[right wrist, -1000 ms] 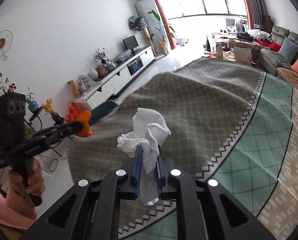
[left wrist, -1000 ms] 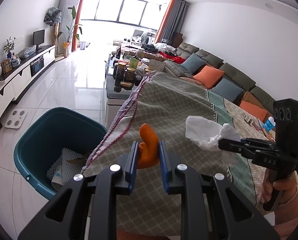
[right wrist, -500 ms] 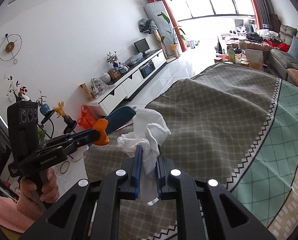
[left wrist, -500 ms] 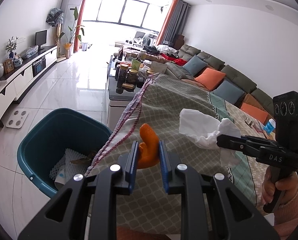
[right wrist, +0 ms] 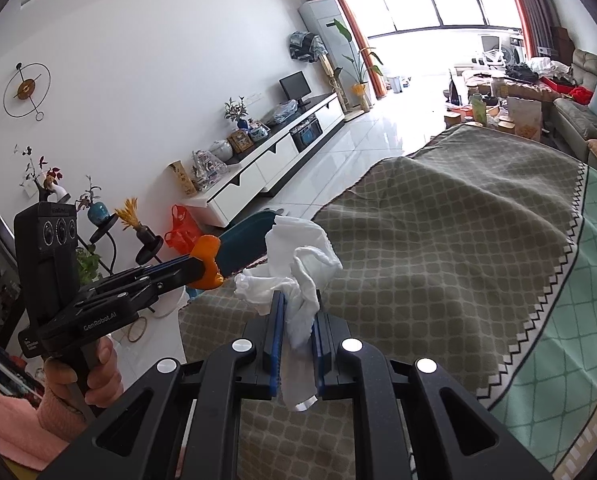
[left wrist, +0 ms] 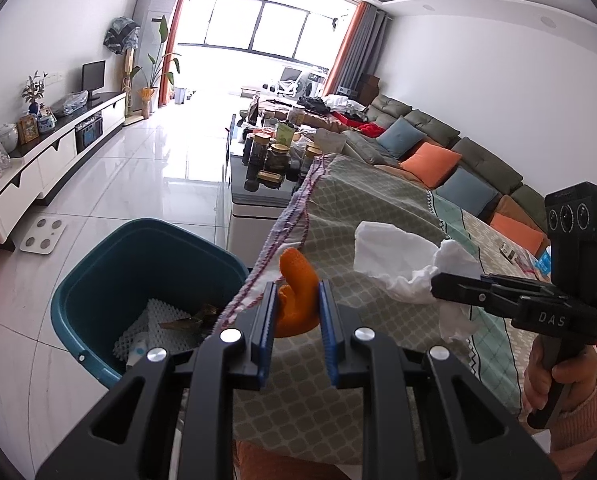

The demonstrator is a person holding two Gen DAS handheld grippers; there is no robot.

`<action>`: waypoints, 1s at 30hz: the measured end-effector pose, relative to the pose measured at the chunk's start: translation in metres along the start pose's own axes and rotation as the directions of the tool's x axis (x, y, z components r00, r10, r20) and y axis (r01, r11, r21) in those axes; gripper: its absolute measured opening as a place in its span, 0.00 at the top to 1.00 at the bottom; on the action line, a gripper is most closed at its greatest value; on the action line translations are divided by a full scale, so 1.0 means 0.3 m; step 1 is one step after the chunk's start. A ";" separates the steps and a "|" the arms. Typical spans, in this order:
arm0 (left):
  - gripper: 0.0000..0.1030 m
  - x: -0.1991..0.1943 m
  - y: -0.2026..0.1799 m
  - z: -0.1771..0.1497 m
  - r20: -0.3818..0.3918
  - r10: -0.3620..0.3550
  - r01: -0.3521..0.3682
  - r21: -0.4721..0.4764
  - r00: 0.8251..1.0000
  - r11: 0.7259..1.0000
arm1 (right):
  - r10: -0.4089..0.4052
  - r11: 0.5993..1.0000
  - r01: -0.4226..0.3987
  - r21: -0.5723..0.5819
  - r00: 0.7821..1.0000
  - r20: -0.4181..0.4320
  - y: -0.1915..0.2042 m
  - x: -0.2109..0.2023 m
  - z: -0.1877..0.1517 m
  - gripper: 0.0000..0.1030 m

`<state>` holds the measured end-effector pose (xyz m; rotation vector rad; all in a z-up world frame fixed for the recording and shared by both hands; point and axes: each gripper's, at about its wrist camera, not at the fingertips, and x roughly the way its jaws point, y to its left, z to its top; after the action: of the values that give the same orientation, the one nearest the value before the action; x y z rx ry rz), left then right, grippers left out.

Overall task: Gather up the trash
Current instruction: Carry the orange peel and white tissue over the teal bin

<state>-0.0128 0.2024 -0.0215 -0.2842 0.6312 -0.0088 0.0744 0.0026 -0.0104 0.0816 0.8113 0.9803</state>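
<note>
Two pieces of trash are held: an orange peel (left wrist: 296,300) in the left gripper (left wrist: 296,320), whose jaws are narrowed onto it, and a crumpled tissue (right wrist: 298,280) pinched in the right gripper (right wrist: 296,344). Both are poised above the cloth-covered table (left wrist: 378,216), beside the teal bin (left wrist: 98,280). Each should be carried fully over the bin's opening before being released.

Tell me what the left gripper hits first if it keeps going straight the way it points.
Probably the patterned cloth on the table: the left gripper, holding the orange peel, points along its edge. The bin lies left of that line. Depth is unclear.
</note>
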 end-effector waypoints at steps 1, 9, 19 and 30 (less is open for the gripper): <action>0.79 -0.002 0.003 0.001 0.002 0.003 -0.003 -0.001 1.000 1.000 | 0.005 1.000 -0.005 -0.002 1.000 -0.004 0.005 0.008 0.003 0.88; 0.79 -0.018 0.030 0.005 0.011 0.017 -0.017 -0.010 1.000 1.000 | 0.028 0.999 -0.029 -0.022 0.999 -0.021 0.032 0.045 0.023 0.88; 0.79 -0.030 0.072 0.012 0.018 0.048 -0.047 -0.031 0.999 0.998 | 0.049 0.997 -0.051 -0.052 0.998 -0.042 0.066 0.092 0.043 0.88; 0.79 -0.039 0.121 0.017 0.025 0.078 -0.077 -0.042 0.997 0.996 | 0.068 0.995 -0.072 -0.065 0.996 -0.061 0.088 0.136 0.061 0.88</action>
<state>-0.0221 0.2396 -0.0204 -0.2993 0.6156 0.0825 0.0794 0.0542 -0.0100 0.0232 0.8329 1.0797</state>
